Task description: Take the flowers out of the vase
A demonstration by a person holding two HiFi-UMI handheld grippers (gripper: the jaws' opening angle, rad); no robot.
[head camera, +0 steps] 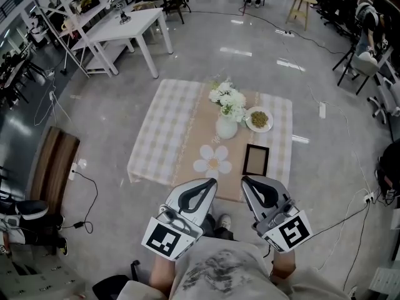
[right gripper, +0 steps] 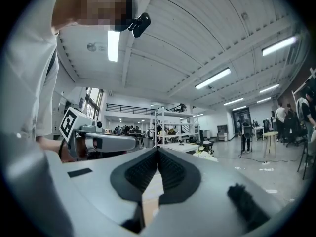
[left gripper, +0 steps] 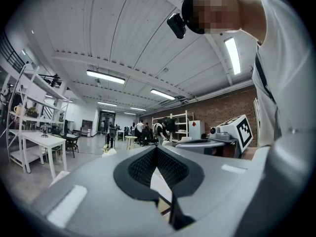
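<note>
**Approach stage; nothing is touched yet.**

- **Left gripper:** the fingers are pressed together on nothing. It is held level off the near edge of the counter. I judge it best used to steady the vase, so I would spread its fingers well before arrival and meet the vase's belly, not its neck.
- **Flowers:** a white bunch standing in the vase, just past the counter's centre toward the far edge.
- **Right gripper:** the fingers are likewise pressed together and empty, and it is beside the left one. I would open it early, pinch the stems low under the heads, and lift straight up so the vase does not tip.
- **Room for moving:**
  - The counter's left half is bare cloth, a fair place to lay the bunch.
  - The flat mat near the front edge is no obstacle.
  - The frame lies under the right gripper's likely path, so I would pass above it.
  - The plate sits just beside the vase on the right, so that side has little clearance.
</note>
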